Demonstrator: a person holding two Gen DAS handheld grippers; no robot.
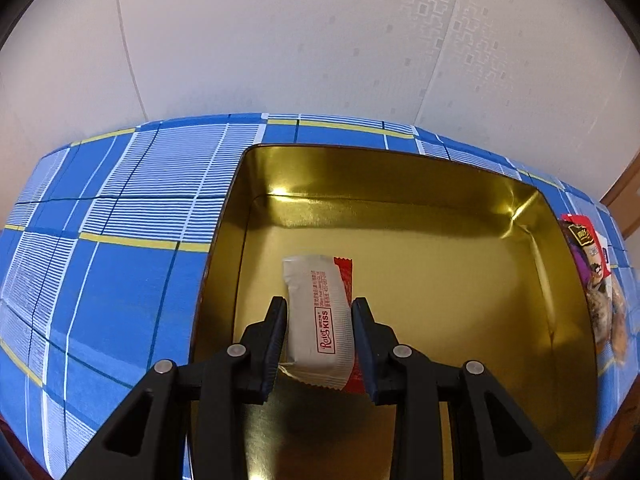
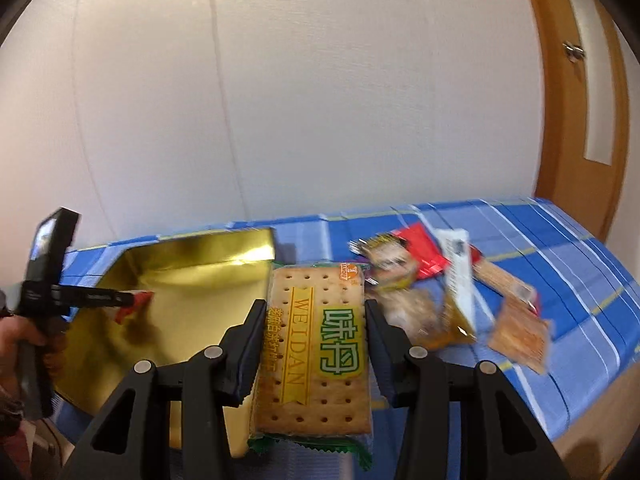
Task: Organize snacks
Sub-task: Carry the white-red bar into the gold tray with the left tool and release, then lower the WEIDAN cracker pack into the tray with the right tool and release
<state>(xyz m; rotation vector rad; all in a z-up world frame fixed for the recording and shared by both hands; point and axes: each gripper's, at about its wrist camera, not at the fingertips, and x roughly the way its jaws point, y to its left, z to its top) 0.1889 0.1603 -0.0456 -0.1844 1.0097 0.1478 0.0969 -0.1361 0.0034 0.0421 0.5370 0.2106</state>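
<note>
Since the job is sorting snacks into one container, both grippers are loaded and aimed at the gold tin (image 1: 400,184). Left gripper (image 1: 319,322): jaws closed on the white-and-red wafer bar (image 1: 320,312), pinched across its narrow width, bar hanging above the tin's bare floor near the left wall. Pointing steeply down, so a release should land it flat inside. Right gripper (image 2: 316,320): jaws clamped on the long edges of the cracker pack (image 2: 318,344), label up, green crimped end toward the camera. Pack is held clear of the surface, just right of the tin's near corner (image 2: 256,256); gripping across the width keeps it level for sliding over the rim. In the right wrist view the left gripper (image 2: 120,300) reaches in from the left, a hand (image 2: 24,336) on its handle. Remaining packets (image 2: 460,292) lie heaped on the blue plaid cloth (image 2: 560,264) covering the worktop, right of the tin, blurred. Tin looks empty otherwise; early in the task, I'd say. Risk: both hands converging on the tin together.
</note>
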